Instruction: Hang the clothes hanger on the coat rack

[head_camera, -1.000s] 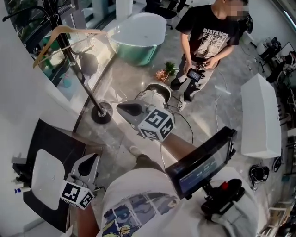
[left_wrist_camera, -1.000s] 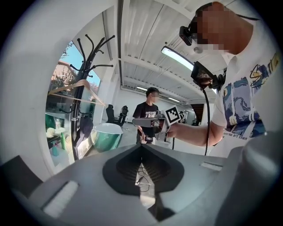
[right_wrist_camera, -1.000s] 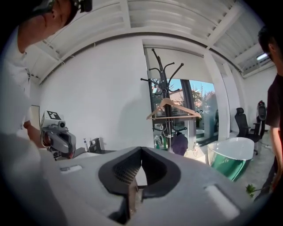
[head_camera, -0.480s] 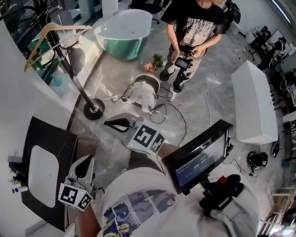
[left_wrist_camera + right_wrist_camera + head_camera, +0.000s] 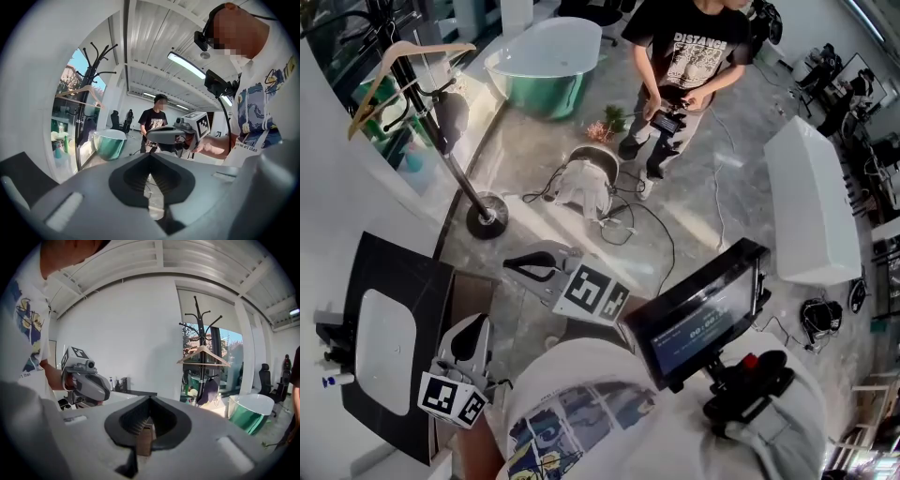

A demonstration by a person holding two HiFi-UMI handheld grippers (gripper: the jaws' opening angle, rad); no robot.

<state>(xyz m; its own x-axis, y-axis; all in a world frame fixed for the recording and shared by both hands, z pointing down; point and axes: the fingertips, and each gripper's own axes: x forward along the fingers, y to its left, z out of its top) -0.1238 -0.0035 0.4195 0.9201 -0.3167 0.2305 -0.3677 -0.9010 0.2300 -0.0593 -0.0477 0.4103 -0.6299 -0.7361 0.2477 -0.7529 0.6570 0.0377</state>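
Note:
A wooden clothes hanger (image 5: 403, 67) hangs on the black coat rack (image 5: 450, 159) at the upper left, by the window. The hanger (image 5: 202, 356) also shows in the right gripper view, hooked on the rack (image 5: 201, 319), far off. My right gripper (image 5: 510, 266) hovers over the floor, well short of the rack's base, shut and holding nothing. My left gripper (image 5: 474, 324) sits lower left beside the dark vanity, its jaws shut and bare. In the left gripper view the hanger (image 5: 77, 96) hangs at the left.
A green bathtub (image 5: 548, 61) stands behind the rack. A person (image 5: 680, 56) stands at the top with a handheld device. Cables and a round appliance (image 5: 586, 183) lie on the floor. A black vanity with a white sink (image 5: 384, 347) is at the left; a white cabinet (image 5: 811, 206) at the right.
My right gripper has drawn back from the rack toward my body, low in the head view. The left gripper has barely shifted. The hanger stays on the rack.

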